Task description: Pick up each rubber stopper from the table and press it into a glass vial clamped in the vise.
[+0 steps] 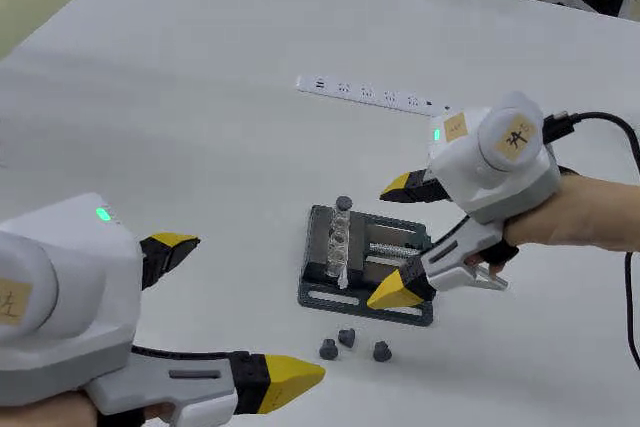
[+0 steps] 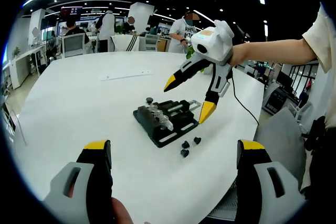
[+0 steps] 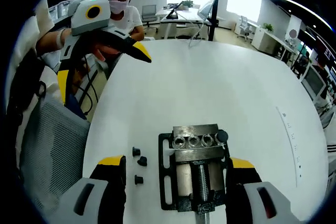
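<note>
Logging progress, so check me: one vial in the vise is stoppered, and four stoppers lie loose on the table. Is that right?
Not quite. Three stoppers lie loose on the table, not four. The head view shows them just in front of the vise. The rest holds: one vial in the vise is stoppered.

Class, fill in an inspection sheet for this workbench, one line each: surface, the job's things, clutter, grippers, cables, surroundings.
Surface: white table.
Job's things: vise holds four vials, one stoppered; three loose stoppers lie beside it.
Clutter: power strip beyond the vise.
Grippers: left hand-held gripper open, empty; right hand-held gripper open, empty, over the vise.
Cables: black cable from the right hand-held gripper.
Surroundings: open office, desks, people.
</note>
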`<action>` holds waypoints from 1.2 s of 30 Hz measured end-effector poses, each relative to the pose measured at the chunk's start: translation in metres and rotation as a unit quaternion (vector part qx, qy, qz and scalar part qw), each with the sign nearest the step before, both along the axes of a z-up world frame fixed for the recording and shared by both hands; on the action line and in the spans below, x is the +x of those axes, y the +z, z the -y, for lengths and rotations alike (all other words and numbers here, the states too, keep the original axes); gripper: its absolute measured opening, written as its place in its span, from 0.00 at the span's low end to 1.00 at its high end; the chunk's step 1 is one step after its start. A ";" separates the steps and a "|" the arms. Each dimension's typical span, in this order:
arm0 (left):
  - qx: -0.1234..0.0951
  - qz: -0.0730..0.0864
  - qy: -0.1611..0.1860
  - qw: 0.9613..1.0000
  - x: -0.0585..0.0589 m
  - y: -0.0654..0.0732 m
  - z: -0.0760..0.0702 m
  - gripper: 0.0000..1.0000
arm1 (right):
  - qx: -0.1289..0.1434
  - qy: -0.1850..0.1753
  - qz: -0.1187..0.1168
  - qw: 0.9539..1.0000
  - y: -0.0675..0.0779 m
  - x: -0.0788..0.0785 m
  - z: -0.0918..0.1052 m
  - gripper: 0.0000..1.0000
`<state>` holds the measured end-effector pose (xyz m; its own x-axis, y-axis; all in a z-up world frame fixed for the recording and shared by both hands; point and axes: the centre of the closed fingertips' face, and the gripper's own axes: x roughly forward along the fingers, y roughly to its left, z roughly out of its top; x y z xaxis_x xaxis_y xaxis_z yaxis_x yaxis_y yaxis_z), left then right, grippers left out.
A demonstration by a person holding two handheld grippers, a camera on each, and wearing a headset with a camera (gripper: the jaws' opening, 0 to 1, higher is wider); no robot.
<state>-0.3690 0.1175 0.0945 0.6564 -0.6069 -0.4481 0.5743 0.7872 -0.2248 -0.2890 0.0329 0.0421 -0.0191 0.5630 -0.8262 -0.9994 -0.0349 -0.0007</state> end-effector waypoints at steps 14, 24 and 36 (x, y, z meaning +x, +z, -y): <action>0.000 -0.005 0.003 1.000 -0.005 -0.006 -0.001 0.99 | -0.026 0.010 -0.045 0.999 -0.037 -0.048 0.026 0.57; -0.004 -0.012 0.002 1.000 -0.008 -0.010 0.001 0.99 | -0.051 0.019 -0.068 0.996 -0.062 -0.057 0.032 0.25; -0.006 -0.018 0.003 1.000 -0.010 -0.013 0.002 0.99 | -0.055 0.012 -0.080 0.995 -0.070 -0.058 0.032 0.14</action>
<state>-0.3786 0.1158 0.0812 0.6434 -0.6086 -0.4644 0.5613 0.7875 -0.2544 -0.3473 0.0011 -0.0277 -0.1668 0.4669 -0.8684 -0.9854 -0.0495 0.1627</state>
